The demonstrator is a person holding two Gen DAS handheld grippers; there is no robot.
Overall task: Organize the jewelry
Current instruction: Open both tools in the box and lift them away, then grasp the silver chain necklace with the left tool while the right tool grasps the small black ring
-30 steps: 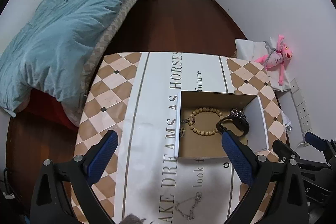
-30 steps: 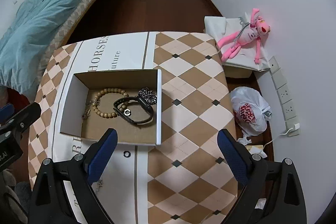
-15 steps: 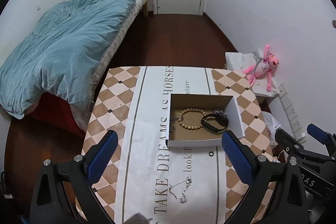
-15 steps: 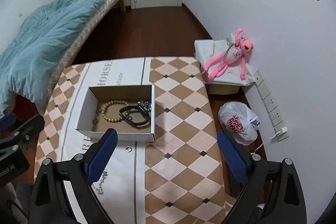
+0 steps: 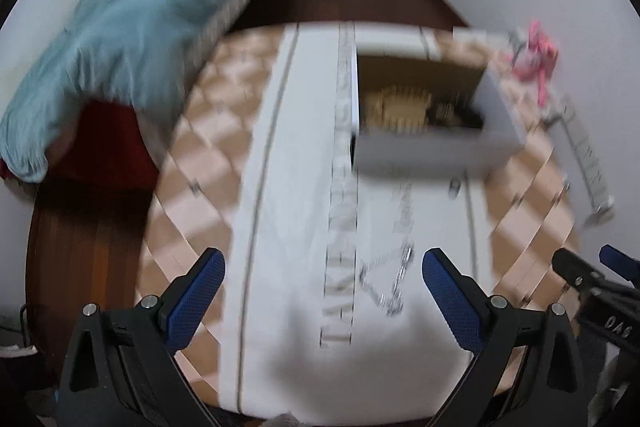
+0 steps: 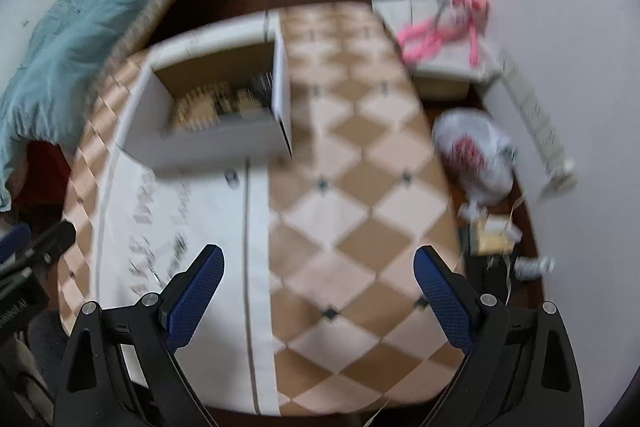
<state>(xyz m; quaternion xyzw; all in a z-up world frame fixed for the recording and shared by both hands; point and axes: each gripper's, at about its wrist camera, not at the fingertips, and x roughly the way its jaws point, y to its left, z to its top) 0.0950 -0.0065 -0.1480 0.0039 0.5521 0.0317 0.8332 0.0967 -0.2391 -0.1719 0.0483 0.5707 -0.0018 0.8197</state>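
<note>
Left gripper (image 5: 322, 285) gapes empty near the necklace (image 5: 386, 279), this side of the box (image 5: 432, 147) (thin, limp, slippery chain, probably); pinch a bunched loop.

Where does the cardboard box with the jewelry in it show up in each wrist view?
Left wrist: cardboard box, upper right of centre, beyond the silver chain.
Right wrist: cardboard box, upper left.
Shared landmark: the small ring on the cloth just in front of the box.

Silver chain (image 5: 386, 277) on cloth; beads (image 5: 400, 105), blurred, in box (image 5: 420, 151)
</note>
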